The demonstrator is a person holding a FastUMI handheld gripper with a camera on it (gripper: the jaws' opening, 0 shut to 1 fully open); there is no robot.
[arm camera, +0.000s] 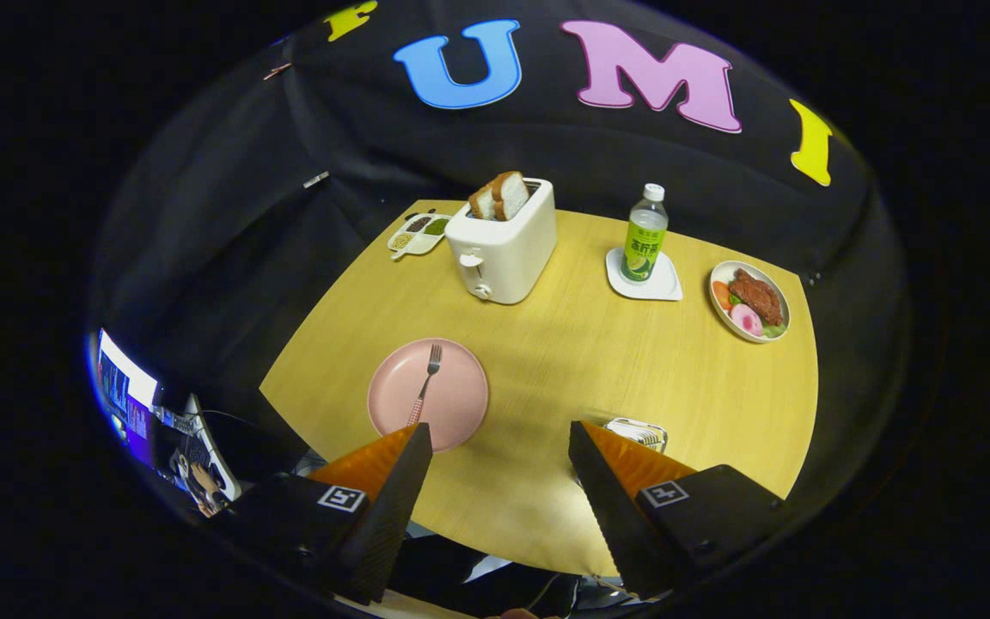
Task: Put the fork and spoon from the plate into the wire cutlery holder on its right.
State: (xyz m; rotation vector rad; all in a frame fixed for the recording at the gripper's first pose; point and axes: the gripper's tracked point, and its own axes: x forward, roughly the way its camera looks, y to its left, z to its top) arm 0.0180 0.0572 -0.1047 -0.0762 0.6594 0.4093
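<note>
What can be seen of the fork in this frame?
The fork lies flat on the pink plate, tines pointing toward the toaster, silver-looking head and a reddish patterned handle running back toward the near rim. The handle's end sits just ahead of one finger of the open tongs, which hold nothing. No spoon is discernible beside it.

It was a staged recording booth dressed as a breakfast table, not a real kitchen. Black cloth (pixel 229 215) hung as the wall behind a small wooden tabletop (pixel 564 370). On it stood a white toaster (pixel 504 245) with bread slices, a drink bottle (pixel 645 234) on a coaster, a plate of food (pixel 750 301) and a condiment tray (pixel 417 233). A lit monitor (pixel 124 389) stood beside the table.
</note>
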